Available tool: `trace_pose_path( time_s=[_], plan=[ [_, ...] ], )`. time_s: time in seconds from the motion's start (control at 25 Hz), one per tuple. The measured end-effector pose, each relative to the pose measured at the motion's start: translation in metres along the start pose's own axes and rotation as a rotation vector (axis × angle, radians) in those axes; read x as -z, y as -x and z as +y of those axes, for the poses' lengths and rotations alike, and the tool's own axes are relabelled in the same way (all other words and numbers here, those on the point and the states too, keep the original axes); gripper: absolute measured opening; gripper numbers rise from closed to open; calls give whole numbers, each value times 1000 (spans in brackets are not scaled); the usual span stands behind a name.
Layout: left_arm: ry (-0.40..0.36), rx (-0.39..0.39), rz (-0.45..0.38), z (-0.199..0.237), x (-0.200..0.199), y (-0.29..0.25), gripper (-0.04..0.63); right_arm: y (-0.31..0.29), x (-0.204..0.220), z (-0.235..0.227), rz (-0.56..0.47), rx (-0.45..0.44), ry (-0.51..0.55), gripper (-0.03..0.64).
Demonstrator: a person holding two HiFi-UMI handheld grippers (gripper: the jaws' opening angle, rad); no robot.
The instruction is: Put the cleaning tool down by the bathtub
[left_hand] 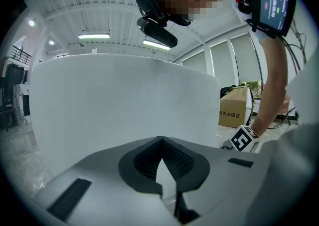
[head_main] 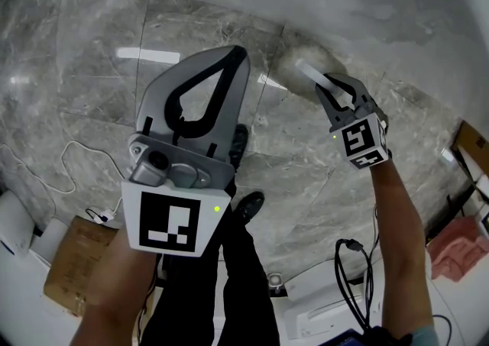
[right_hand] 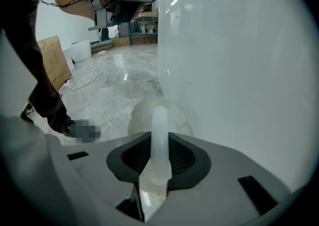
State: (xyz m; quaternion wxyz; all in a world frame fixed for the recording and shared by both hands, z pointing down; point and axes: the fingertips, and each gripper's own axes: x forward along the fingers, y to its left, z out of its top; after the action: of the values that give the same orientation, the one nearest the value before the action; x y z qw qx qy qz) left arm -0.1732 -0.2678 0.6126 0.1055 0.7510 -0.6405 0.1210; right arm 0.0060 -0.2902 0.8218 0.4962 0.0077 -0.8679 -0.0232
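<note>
Right gripper point(right_hand: 160, 139) clamped on cleaning tool point(right_hand: 159, 116) handle; head on floor, touching bathtub point(right_hand: 239, 60). Left gripper point(left_hand: 160, 139) jaws together, empty.

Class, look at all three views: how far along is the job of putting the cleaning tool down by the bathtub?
Done: the cleaning tool is at the bathtub, its pale head apparently on the floor beside the tub wall.
In hand: the right hand-held gripper grips the translucent handle.
Left: open the jaws and let the tool go. The left hand-held gripper is shut and empty.
</note>
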Motion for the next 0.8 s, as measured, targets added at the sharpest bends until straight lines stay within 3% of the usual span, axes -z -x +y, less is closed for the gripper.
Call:
trace_pose_path(
  time_s=[0.8],
  plan=[
    [-23, -10, 11, 2, 2, 5, 15, -32, 7, -8, 30, -24, 81, 101]
  ],
)
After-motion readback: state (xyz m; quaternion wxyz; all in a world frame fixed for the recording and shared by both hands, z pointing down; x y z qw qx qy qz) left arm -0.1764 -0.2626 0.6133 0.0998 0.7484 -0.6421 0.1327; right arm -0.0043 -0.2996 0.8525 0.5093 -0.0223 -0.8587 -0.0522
